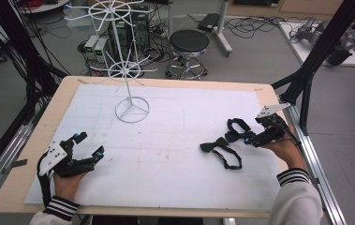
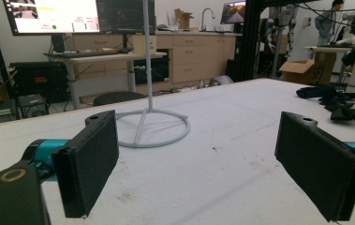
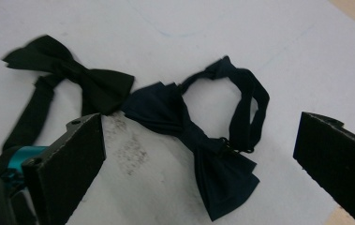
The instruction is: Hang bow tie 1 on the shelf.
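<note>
High view: white mat (image 1: 166, 154) on a wooden table (image 1: 60, 93); white wire rack (image 1: 127, 70) with its ring base at the mat's 11 o'clock. Left gripper (image 1: 89, 145) at 8 o'clock, held in a hand, jaws spread wide, nothing between them. Right gripper (image 1: 247, 138) at 3 o'clock, beside two bow ties: a navy bow tie (image 1: 237, 129) just at its tips and a black bow tie (image 1: 222, 149) toward the mat's centre, the two touching end to end. Left gripper view: both black pads (image 2: 91, 159) stand well apart over bare mat; the rack's ring base (image 2: 154, 127) lies ahead at 12 o'clock, the bow ties far off at 2 o'clock. Right gripper view: jaws spread, gripping nothing; the navy bow tie (image 3: 198, 150) lies flat on the mat between them, strap looped at 1 o'clock; the black bow tie (image 3: 79, 77) lies at 10 o'clock, its wing meeting the navy one's.
</note>
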`<state>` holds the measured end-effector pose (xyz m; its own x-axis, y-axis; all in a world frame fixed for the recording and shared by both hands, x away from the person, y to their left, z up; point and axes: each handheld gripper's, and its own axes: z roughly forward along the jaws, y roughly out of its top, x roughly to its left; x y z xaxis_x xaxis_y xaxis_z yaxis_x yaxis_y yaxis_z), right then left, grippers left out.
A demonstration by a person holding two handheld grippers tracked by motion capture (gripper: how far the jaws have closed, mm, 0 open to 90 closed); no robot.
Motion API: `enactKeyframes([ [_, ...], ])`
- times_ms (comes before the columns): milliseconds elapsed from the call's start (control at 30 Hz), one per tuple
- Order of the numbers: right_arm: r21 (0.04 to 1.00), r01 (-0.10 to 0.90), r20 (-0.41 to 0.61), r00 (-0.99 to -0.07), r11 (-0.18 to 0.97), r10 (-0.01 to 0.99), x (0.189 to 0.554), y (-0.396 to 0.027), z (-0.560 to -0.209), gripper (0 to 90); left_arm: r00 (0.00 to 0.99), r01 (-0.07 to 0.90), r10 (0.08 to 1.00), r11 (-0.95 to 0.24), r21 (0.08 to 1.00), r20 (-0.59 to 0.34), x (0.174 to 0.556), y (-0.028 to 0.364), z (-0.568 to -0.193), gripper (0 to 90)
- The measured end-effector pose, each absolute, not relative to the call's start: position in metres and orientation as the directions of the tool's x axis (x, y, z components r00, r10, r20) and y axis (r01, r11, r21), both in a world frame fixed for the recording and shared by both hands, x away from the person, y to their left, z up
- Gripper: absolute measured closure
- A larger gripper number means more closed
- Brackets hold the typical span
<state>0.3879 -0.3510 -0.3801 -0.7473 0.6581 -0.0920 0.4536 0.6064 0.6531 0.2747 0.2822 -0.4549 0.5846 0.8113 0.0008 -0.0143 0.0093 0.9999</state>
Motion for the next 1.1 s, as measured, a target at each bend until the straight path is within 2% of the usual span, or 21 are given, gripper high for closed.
enactKeyframes([
  [367, 0.546, 0.518, -0.106, -0.737, 0.659, 0.667, 0.4, -0.361, -0.397, 7.3, 0.585, -0.017, 0.811, 0.009, 1.0, 0.003, 0.275, 0.282, -0.455, 14.2],
  [400, 0.54, 0.521, -0.106, -0.737, 0.661, 0.667, 0.4, -0.361, -0.398, 9.2, 0.585, -0.016, 0.811, 0.008, 1.0, 0.003, 0.275, 0.282, -0.455, 14.2],
  [433, 0.524, 0.529, -0.097, -0.741, 0.667, 0.664, 0.401, -0.362, -0.399, 15.4, 0.585, -0.016, 0.811, 0.008, 1.0, 0.003, 0.275, 0.282, -0.455, 14.2],
  [467, 0.511, 0.532, -0.096, -0.745, 0.675, 0.66, 0.401, -0.362, -0.399, 16.6, 0.585, -0.017, 0.811, 0.009, 1.0, 0.003, 0.275, 0.282, -0.455, 14.2],
  [867, 0.427, 0.573, -0.109, -0.736, 0.7, 0.669, 0.409, -0.359, -0.412, 19.9, 0.585, -0.017, 0.811, 0.007, 1.0, 0.004, 0.275, 0.282, -0.455, 14.2],
  [1100, 0.403, 0.597, -0.094, -0.727, 0.694, 0.68, 0.414, -0.357, -0.417, 29.6, 0.586, -0.017, 0.811, 0.007, 1.0, 0.005, 0.275, 0.282, -0.455, 14.2],
])
